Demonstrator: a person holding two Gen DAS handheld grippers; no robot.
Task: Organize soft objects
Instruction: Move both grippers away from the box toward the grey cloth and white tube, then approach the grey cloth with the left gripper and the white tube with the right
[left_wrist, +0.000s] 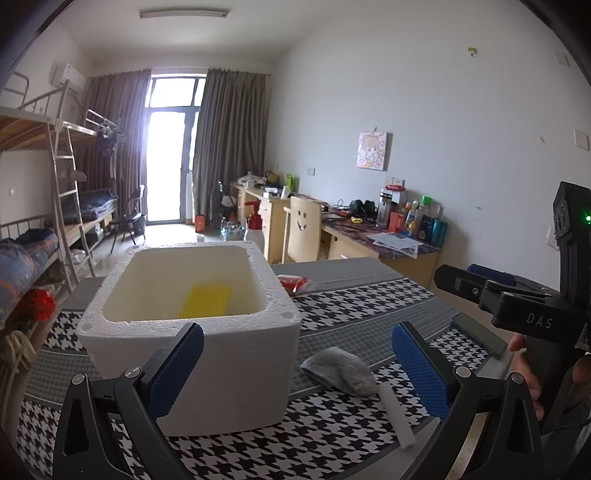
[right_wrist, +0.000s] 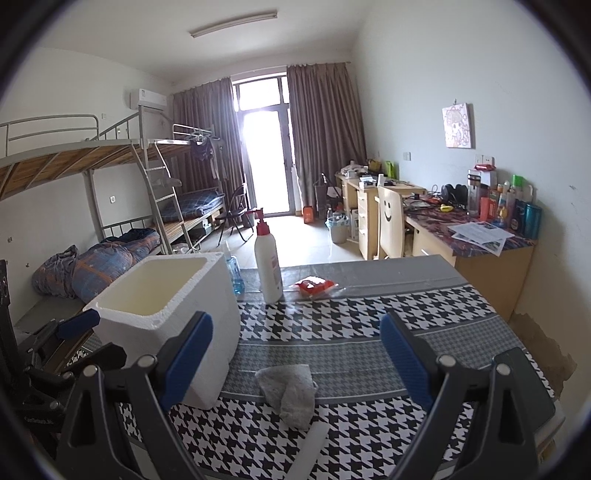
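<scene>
Sitting on the houndstooth table (right_wrist: 369, 317), your white foam box (left_wrist: 192, 332) is open at the top and holds one yellow item (left_wrist: 207, 301) on its floor, seen from the left wrist; what that item is I cannot tell. One grey sock (right_wrist: 290, 389) lies crumpled on the cloth just right of the box, apart from it; one white foam stick (right_wrist: 310, 448) lies at its near end, and whether they touch is unclear. One red packet (right_wrist: 314, 286) lies well beyond, near one white pump bottle (right_wrist: 267, 258) with a red top; a blue-tinted bottle (right_wrist: 232, 271) stands behind the box.

Your left gripper (left_wrist: 297, 373) is spread wide with nothing between its pads, level with the box's near wall; your right gripper (right_wrist: 295, 363) is likewise splayed and empty, framing the sock. Your hand (left_wrist: 526, 373) grips the right tool's handle at the edge of the left view.
</scene>
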